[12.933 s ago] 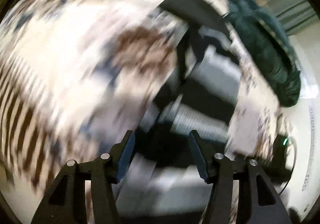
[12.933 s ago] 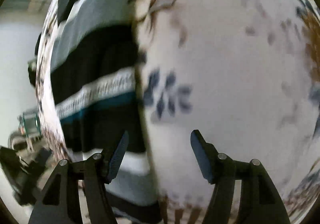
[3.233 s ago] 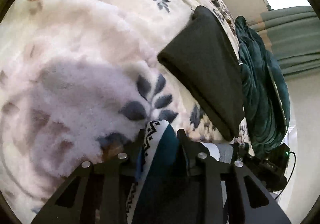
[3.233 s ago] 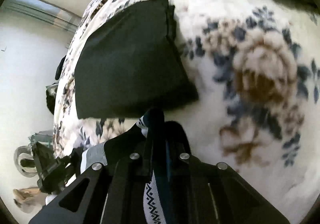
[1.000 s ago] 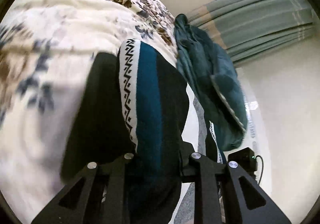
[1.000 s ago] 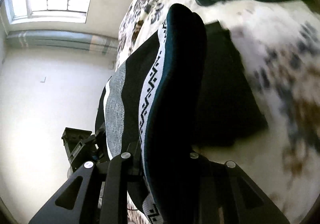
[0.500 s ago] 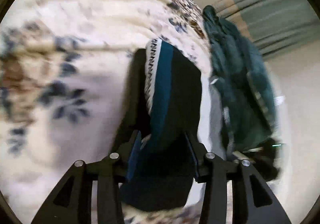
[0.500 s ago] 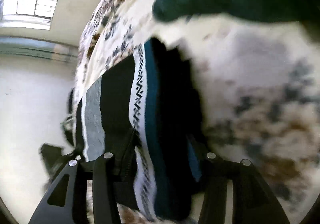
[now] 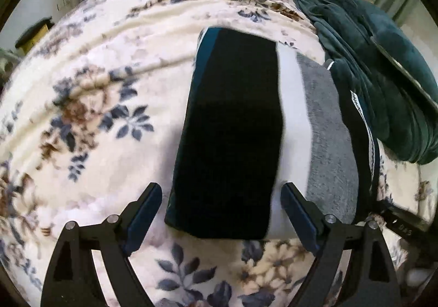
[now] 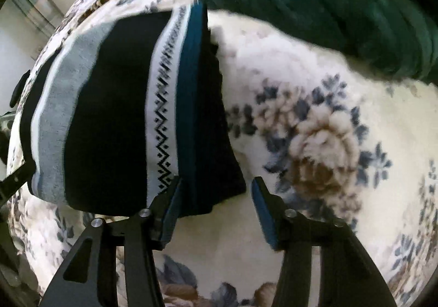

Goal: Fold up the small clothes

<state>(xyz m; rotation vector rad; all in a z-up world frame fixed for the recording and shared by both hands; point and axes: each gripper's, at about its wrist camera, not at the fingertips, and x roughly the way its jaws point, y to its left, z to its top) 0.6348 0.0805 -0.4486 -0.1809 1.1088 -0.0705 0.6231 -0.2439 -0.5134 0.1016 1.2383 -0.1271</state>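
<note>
A folded striped garment (image 9: 232, 129) with black, white, grey and teal bands lies flat on the floral blanket (image 9: 95, 101). It also shows in the right wrist view (image 10: 123, 115), with a white zigzag band along its right side. It lies on top of a folded black garment (image 10: 219, 121), whose edge shows along its right side. My left gripper (image 9: 221, 214) is open and empty, its jaws on either side of the garment's near edge. My right gripper (image 10: 215, 205) is open and empty at the garment's near right corner.
A crumpled dark green fleece (image 9: 383, 74) lies at the right of the bed, also at the top of the right wrist view (image 10: 328, 0). Curtains and a wall stand beyond the bed. A dark device (image 9: 402, 222) sits at the bed's right edge.
Both grippers carried the striped garment over the black folded one, laid it flat and opened. They have since drawn back a little from it.
</note>
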